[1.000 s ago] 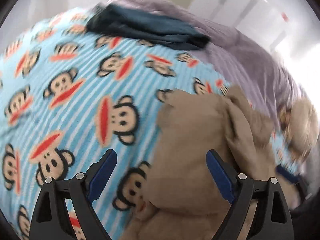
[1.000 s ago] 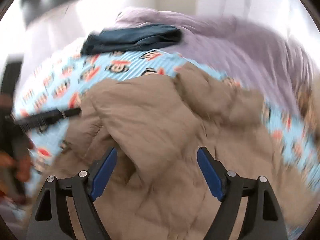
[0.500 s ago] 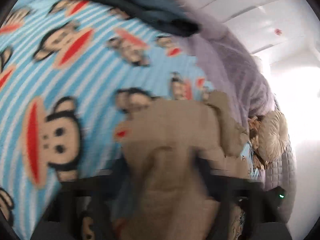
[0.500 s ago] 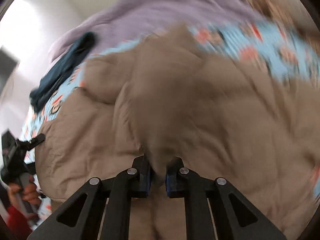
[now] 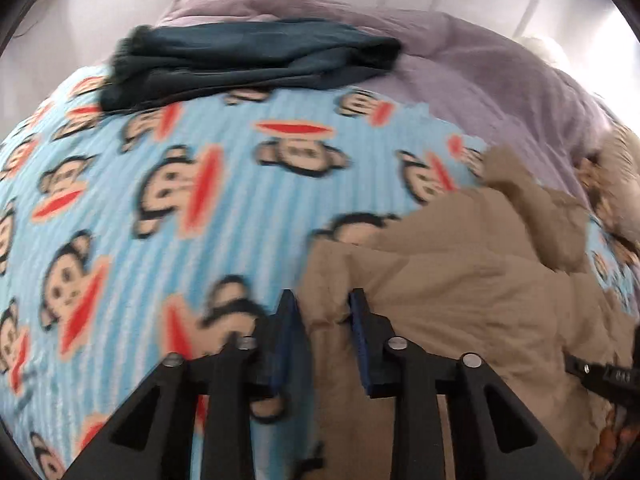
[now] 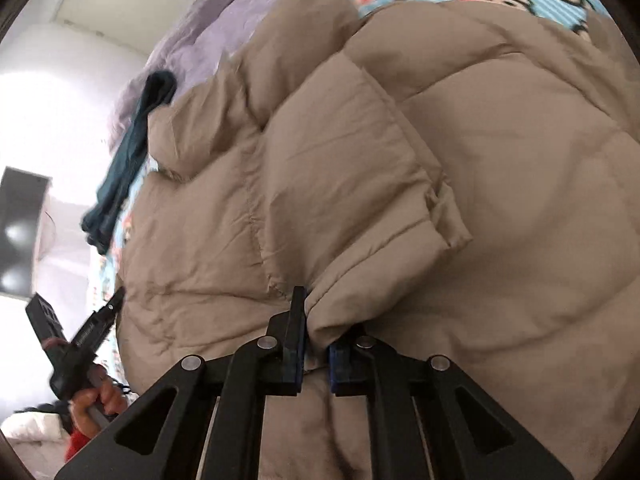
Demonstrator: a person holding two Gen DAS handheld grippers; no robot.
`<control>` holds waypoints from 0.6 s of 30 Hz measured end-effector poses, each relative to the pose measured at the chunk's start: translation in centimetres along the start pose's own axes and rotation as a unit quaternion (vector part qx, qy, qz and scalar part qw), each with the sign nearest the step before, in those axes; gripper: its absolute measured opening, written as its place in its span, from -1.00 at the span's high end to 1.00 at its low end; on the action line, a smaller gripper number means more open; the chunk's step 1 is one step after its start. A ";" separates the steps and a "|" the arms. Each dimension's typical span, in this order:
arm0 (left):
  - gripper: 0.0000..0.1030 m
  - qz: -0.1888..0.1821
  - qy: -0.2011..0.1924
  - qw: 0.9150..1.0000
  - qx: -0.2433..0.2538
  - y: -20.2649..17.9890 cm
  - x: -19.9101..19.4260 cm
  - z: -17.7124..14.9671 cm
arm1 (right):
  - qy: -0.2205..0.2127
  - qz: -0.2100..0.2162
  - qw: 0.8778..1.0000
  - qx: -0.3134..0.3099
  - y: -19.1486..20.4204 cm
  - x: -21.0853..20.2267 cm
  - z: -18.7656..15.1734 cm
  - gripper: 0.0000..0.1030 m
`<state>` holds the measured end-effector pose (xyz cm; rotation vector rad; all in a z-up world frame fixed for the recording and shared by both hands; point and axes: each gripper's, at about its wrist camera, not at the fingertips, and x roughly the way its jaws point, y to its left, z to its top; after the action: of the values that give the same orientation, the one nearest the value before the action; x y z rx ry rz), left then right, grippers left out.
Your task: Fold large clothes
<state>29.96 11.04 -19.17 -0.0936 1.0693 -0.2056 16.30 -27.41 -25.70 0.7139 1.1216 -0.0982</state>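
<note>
Fold barely begun — tan puffer jacket [image 6: 400, 168] lay unfolded | right gripper [image 6: 316, 344] pinched its hem | left gripper [image 5: 326, 336], at nine o'clock, clamped its edge.

Both views are daylit and bright, with strong fisheye bending and a dark ring at the corners. Left wrist view: motion blur smears the monkey-print blanket [image 5: 168, 208]; the wall [image 5: 560, 4] at upper right is overexposed. Right wrist view: sharper; the tan jacket [image 6: 400, 184] shows clear seams and soft shadows in its folds. A blown-out white glare fills the window area [image 6: 52, 120] at left.
</note>
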 end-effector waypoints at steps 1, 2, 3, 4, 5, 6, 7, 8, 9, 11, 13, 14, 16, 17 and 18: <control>0.06 0.012 -0.005 1.000 -0.004 0.2 -0.4 0.2 | -0.003 -0.010 1.000 -0.002 0.3 0.4 0.0 0.82; 0.06 0.021 -0.012 1.000 -0.007 0.4 -1.2 0.2 | -0.004 -0.012 1.000 0.002 0.2 0.3 -0.1 0.82; 0.06 0.021 -0.017 1.000 -0.006 0.5 -2.2 0.4 | -0.001 -0.008 1.000 0.009 0.1 0.3 0.0 0.81; 0.06 0.019 -0.020 1.000 -0.006 1.0 -3.0 0.2 | 0.006 -0.004 1.000 0.014 -0.1 0.1 0.2 0.78; 0.06 0.015 -0.024 1.000 -0.004 1.0 -3.9 0.3 | 0.015 -0.007 1.000 0.012 -0.1 -0.3 0.2 0.74; 0.06 0.010 -0.025 1.000 -0.002 1.0 -4.5 0.2 | 0.019 -0.012 1.000 0.006 -0.1 -0.7 0.3 0.64; 0.06 0.003 -0.025 1.000 0.001 1.0 -5.3 -0.1 | 0.018 -0.019 1.000 -0.004 -0.1 -1.6 0.3 0.53; 0.06 -0.003 -0.023 1.000 0.004 0.9 -5.8 -0.4 | 0.010 -0.027 0.999 -0.017 -0.2 -2.8 0.2 0.49; 0.06 -0.012 -0.018 1.000 0.009 0.5 -6.1 -0.7 | 0.001 -0.036 0.999 -0.025 -0.4 -3.9 -0.2 0.48; 0.06 -0.021 -0.005 1.000 0.018 -0.4 -6.0 -1.7 | -0.041 -0.060 0.997 -0.039 -0.7 -6.6 -0.5 0.48; 0.06 -0.020 0.011 0.999 0.024 -1.4 -5.2 -2.9 | -0.072 -0.066 0.994 -0.046 -1.0 -8.6 -0.6 0.48; 0.06 -0.015 0.019 0.999 0.026 -2.0 -4.8 -3.5 | -0.078 -0.064 0.994 -0.050 -0.9 -8.8 -0.3 0.48; 0.06 -0.010 0.030 0.999 0.024 -2.9 -3.3 -4.4 | -0.075 -0.054 0.994 -0.063 -0.3 -8.3 0.6 0.49; 0.06 -0.005 0.030 0.999 0.025 -3.3 -2.8 -4.7 | -0.066 -0.051 0.994 -0.072 0.1 -7.6 1.1 0.49; 0.06 0.005 0.027 0.999 0.026 -3.5 -2.5 -5.0 | -0.051 -0.058 0.994 -0.081 0.2 -6.9 1.3 0.49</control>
<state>23.94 8.24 -18.79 -0.0370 1.1181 -0.2278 14.26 -29.90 -19.44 0.4938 1.0601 -0.1380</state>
